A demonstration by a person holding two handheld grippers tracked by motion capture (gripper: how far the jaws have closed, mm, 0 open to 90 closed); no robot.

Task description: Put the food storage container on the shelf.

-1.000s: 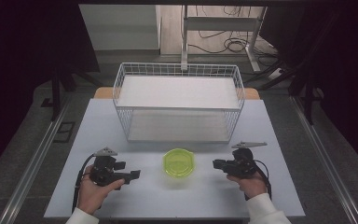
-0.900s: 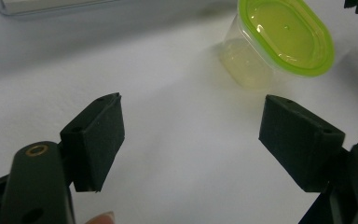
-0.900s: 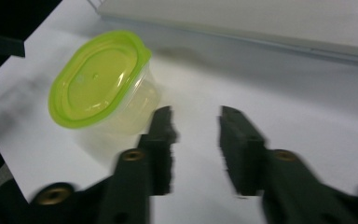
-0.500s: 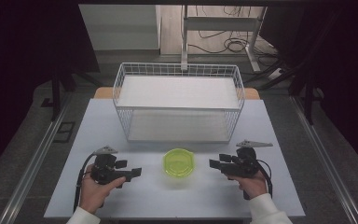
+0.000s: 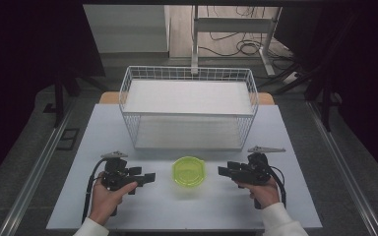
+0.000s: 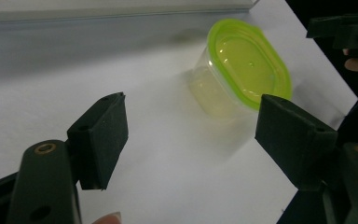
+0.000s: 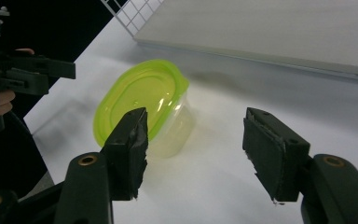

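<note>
A white worktop (image 5: 103, 128) carries a white wire basket (image 5: 189, 105) at its far side. Nearer the person, a lidded yellow-green container (image 5: 189, 170) sits between the two hand-held grippers, touching neither. The left hand-held gripper (image 5: 146, 177) and right hand-held gripper (image 5: 225, 171) both point inward at it, jaws spread apart and empty.

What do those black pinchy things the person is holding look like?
Each hand-held gripper, left and right, is black, with two flat, blocky jaws. Small brass-coloured rivets show on the jaw arms. A grey three-cornered plate sits on top, and a black cable trails back from each. The person wears white sleeves.
</note>
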